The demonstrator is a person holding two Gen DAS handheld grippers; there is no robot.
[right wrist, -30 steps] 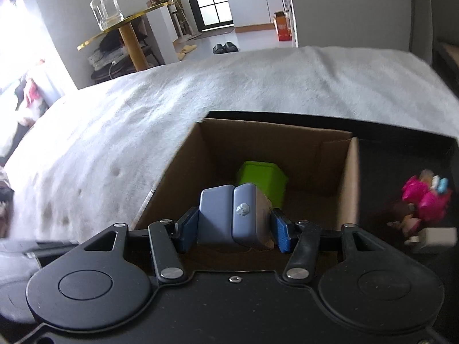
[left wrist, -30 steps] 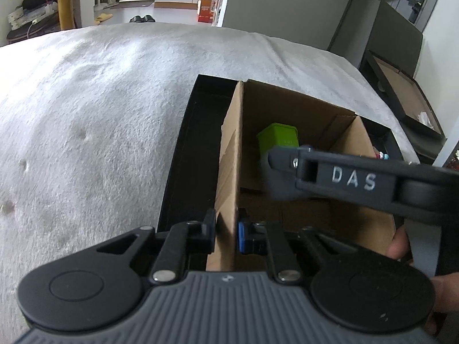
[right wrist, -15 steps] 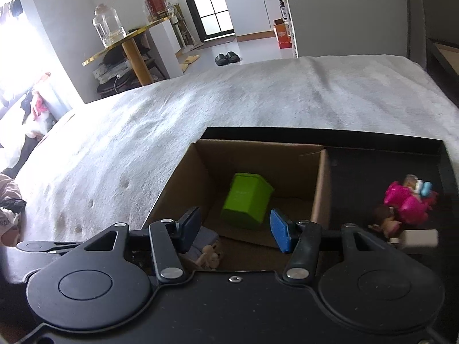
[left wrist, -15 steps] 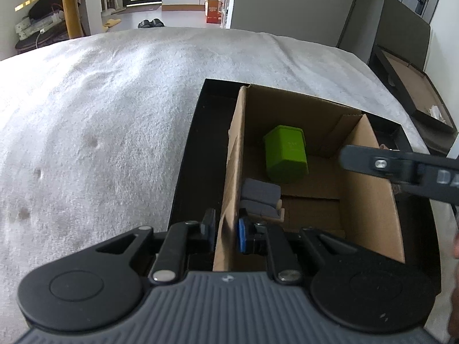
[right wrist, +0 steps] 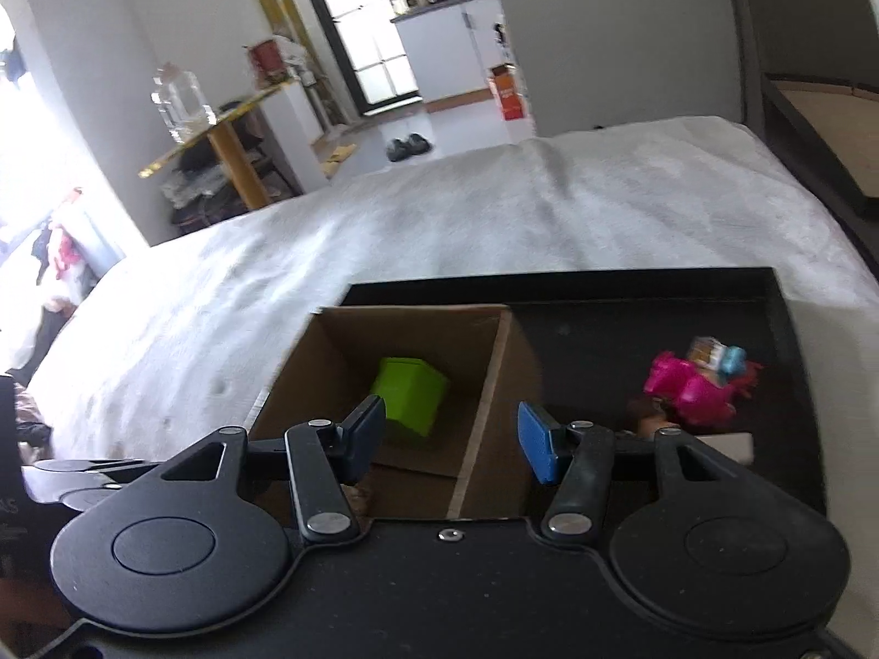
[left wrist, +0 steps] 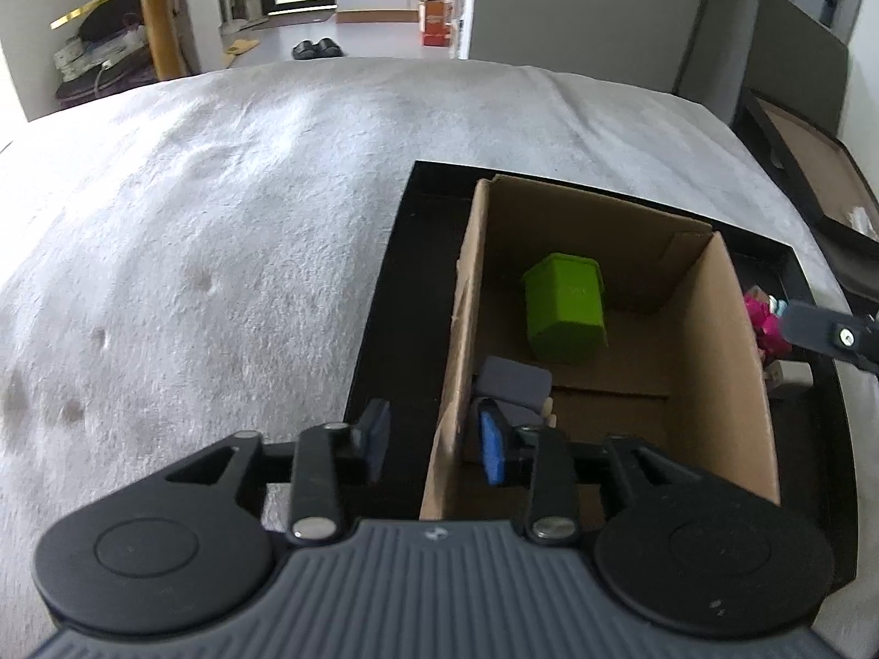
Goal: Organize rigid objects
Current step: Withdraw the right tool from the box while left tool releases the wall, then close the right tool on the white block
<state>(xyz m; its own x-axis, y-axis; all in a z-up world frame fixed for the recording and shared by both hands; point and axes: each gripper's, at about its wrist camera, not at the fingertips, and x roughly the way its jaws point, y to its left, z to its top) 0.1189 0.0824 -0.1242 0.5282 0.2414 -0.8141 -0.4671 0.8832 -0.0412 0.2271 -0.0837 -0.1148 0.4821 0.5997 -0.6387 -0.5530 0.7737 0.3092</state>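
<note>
Left claw (left wrist: 434, 445) was opening off the cardboard box (left wrist: 467, 329) wall it had pinched; right claw (right wrist: 448, 442), released and empty, had dropped the grey block (left wrist: 513, 384) inside beside the green tub (left wrist: 566, 313), so pink toy (right wrist: 689, 392) likely follows

Right gripper (right wrist: 448, 442) at lower centre, jaws apart and holding nothing, straddling the right wall of a cardboard box (right wrist: 494, 379). The box stands in a black tray (right wrist: 632, 288) on a white bed (right wrist: 384, 230). A green container (right wrist: 412, 392) lies tilted inside the box. At right in the tray, a pink toy (right wrist: 692, 390) beside a beige block (right wrist: 725, 447).
</note>
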